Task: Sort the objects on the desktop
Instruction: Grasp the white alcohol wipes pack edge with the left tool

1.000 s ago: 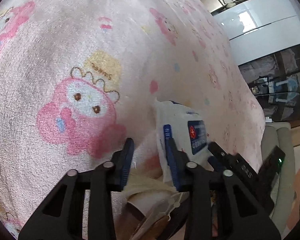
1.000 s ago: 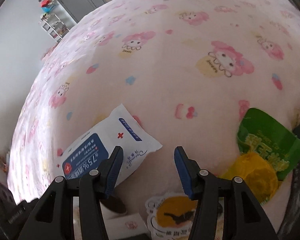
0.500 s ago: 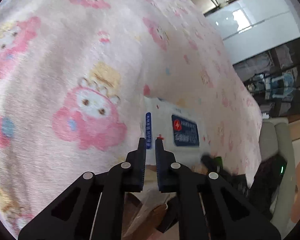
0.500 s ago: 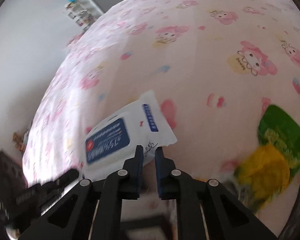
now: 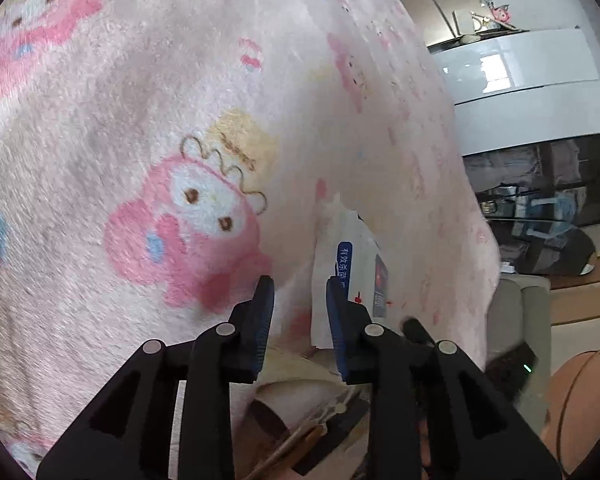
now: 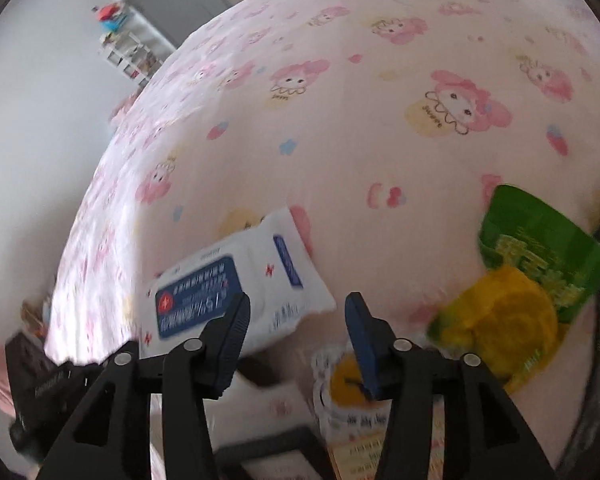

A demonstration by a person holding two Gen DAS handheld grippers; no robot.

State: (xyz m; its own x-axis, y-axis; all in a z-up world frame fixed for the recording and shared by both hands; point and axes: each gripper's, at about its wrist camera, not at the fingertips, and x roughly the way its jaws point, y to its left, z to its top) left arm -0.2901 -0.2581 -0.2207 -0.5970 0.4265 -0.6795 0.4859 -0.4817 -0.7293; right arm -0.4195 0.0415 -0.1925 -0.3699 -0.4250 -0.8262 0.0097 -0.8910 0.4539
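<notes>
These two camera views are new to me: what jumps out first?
A fluffy pink blanket printed with cartoon characters fills both views. On it lies a white wipes packet with a blue label, just beyond the left finger of the right hand-held gripper, whose jaws stand apart with nothing between them. At the right edge of that view sits a green and yellow snack bag.

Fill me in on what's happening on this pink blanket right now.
A person is sorting items with two handheld tongs. The left tongs and the right tongs have both just been opening, and nothing is pinched in either. The white wipes pack lies on the pink blanket just ahead of both. A green and yellow snack bag lies to the right, untouched.
</notes>
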